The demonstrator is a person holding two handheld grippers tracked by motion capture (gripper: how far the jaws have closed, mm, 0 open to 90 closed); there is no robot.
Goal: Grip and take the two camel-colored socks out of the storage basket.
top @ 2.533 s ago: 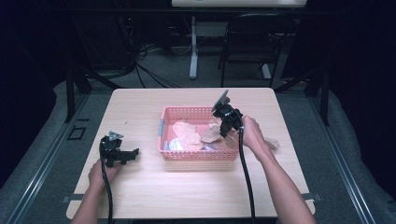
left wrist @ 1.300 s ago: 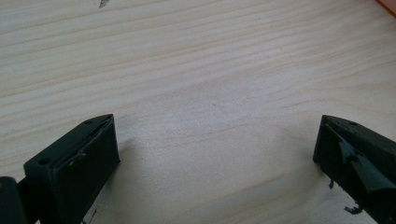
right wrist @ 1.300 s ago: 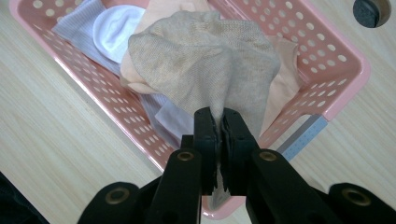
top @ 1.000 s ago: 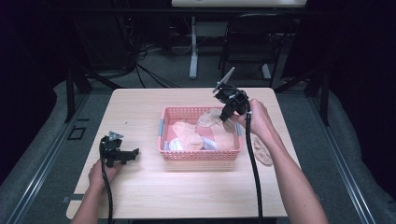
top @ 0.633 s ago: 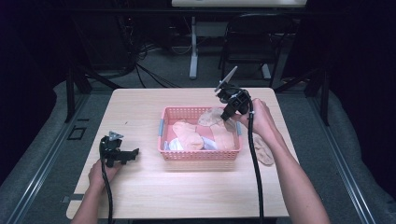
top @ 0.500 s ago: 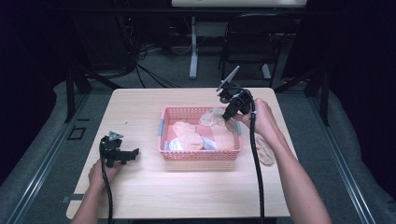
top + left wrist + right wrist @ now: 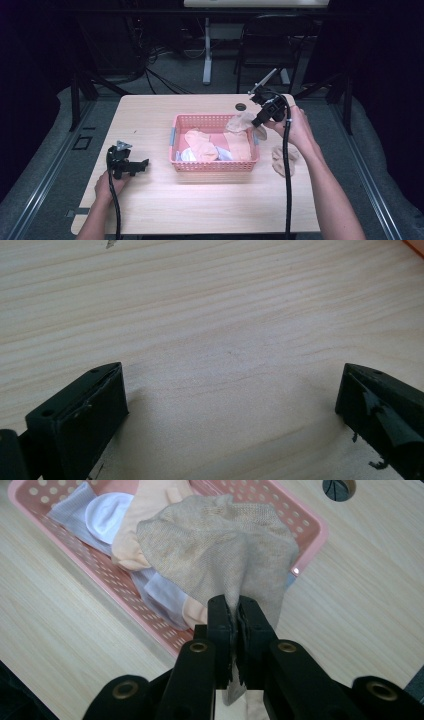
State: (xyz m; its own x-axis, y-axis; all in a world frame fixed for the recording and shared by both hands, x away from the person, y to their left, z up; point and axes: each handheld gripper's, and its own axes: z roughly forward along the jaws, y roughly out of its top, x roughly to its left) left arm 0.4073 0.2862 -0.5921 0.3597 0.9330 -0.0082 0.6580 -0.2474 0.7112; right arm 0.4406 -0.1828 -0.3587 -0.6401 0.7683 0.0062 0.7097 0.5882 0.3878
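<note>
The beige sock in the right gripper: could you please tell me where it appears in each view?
High view: the beige sock hangs at the pink basket's far right corner, under the right gripper.
Right gripper view: centre, pinched between the shut jaws.
Left gripper view: bare table and open jaws here, no sock.
Shared landmark: the pink basket.

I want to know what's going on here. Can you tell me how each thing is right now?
Right tongs: shut on the beige sock, lifted.
Beige sock: hanging above the basket's edge.
Left tongs: open, holding nothing, low over the table.
Pink basket: upright, holding peach and pale socks.
Second beige sock: lying on the table right of the basket.
</note>
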